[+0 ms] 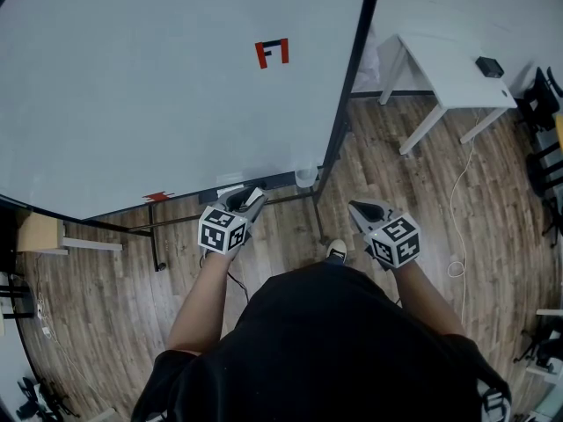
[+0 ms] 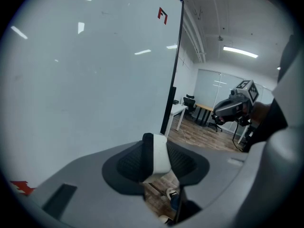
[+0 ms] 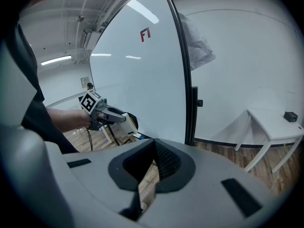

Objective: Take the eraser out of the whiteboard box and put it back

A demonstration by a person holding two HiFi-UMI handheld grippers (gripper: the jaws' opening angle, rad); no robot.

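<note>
Left gripper view: clamps the eraser [image 2: 160, 158] in the left gripper [image 2: 157, 150], pinched near the pad ends, white back on one side and dark felt on the other. Holds it in the air in front of the whiteboard [image 2: 85, 80], outside any box. Could pivot or slide out of so shallow a bite if bumped on the way back.

Right gripper view: shows the right gripper [image 3: 153, 151] with jaws together on nothing, idle beside the board's dark frame post [image 3: 190, 80]. Gives no steadying help unless brought over. Also shows the eraser pinched in the other gripper, out from the board.

Head view: puts both grippers low over the wooden floor [image 1: 440, 200], just below the board's bottom edge. Probably finds the whiteboard box [image 1: 306, 174] in the small clear container at the board's lower corner, though too small here to be sure. Looks a tight mouth close against the post. Could snag the eraser on the rim, knock the container loose, or drop the eraser to the floor if released before being seated. Might also smear felt across the board on a careless approach.
</note>
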